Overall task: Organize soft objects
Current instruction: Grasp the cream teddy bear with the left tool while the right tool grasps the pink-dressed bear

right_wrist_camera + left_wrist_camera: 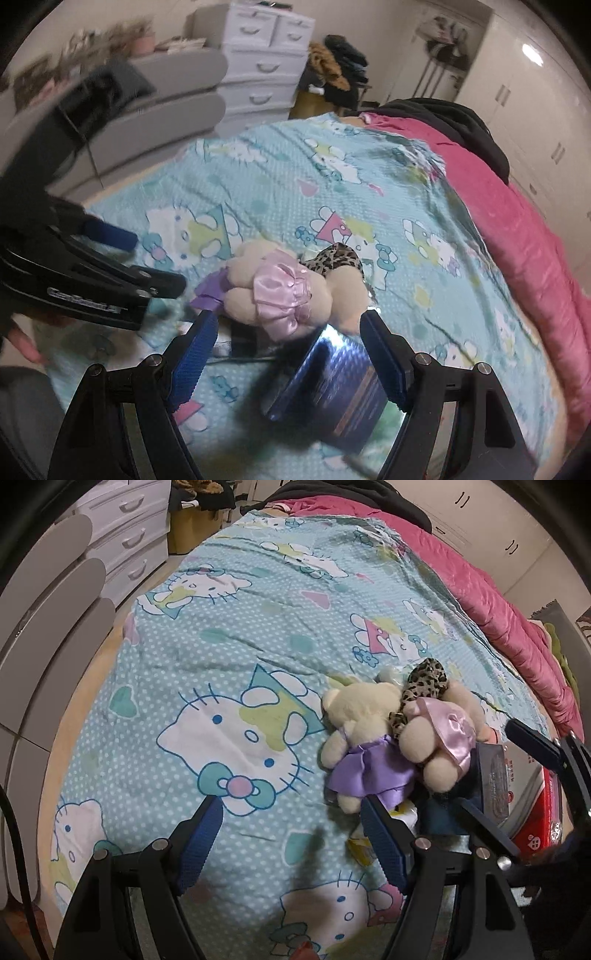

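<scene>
Two cream teddy bears lie together on the Hello Kitty sheet (pixel 229 646): one in a purple dress (pixel 364 738) and one in a pink satin dress (pixel 439 734), (pixel 280 291). A leopard-print cloth (pixel 424 679), (pixel 336 260) lies against them. My left gripper (pixel 291 834) hangs open over bare sheet just left of the purple-dress bear; it also shows in the right wrist view (pixel 147 258). My right gripper (pixel 290 332) is open just short of the pink-dress bear. A shiny dark blue box (pixel 332 387) sits below its jaws, with a gap at the left pad.
A red box (pixel 543 812) and a yellow packet (pixel 362 845) lie near the bears. A pink quilt (pixel 517 635) runs along the bed's far side, with a black garment (pixel 461 122) at its end. White drawers (pixel 266 66) and grey padded panels (pixel 55 627) stand beside the bed.
</scene>
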Tool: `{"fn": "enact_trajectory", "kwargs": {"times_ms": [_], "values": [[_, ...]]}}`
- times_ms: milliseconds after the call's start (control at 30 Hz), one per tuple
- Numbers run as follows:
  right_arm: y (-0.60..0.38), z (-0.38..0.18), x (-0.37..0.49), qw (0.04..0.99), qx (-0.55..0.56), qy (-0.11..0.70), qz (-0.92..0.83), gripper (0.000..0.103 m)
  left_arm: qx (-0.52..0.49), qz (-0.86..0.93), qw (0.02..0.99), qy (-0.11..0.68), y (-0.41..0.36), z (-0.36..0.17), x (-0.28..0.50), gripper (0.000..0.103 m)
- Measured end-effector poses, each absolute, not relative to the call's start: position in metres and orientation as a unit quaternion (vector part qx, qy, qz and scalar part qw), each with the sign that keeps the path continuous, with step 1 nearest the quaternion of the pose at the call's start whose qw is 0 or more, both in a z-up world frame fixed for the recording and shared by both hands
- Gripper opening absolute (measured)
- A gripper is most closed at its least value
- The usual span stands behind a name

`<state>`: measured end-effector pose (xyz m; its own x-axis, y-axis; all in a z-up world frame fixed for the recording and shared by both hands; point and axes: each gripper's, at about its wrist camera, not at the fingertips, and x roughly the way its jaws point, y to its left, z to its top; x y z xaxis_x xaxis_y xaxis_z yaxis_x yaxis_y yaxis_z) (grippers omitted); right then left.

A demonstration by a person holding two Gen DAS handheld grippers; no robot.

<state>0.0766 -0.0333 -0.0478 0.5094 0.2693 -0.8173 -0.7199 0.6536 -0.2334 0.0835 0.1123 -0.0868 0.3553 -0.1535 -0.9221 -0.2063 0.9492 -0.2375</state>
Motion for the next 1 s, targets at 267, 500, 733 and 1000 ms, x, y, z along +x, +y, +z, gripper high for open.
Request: {"fn": "enact_trajectory", "kwargs": {"times_ms": [267, 500, 733, 1000], "values": [[-0.018, -0.067, 0.089, 0.802, -0.335, 0.374, 0.323, 0.079, -0.161, -0.001, 0.807, 0.568, 0.111, -0.092, 0.096, 0.076], [-0.020, -0.070, 0.101, 0.797, -0.309, 0.384, 0.350, 0.060, -0.170, -0.015, 0.803, 0.571, 0.110, -0.095, 0.108, 0.076], [-0.038, -0.057, 0.114, 0.806, -0.249, 0.395, 0.364, 0.044, -0.180, -0.028, 0.799, 0.573, 0.107, -0.098, 0.111, 0.076], [-0.071, -0.022, 0.123, 0.835, -0.173, 0.385, 0.353, 0.042, -0.204, -0.048, 0.793, 0.572, 0.092, -0.101, 0.132, 0.076]]}}
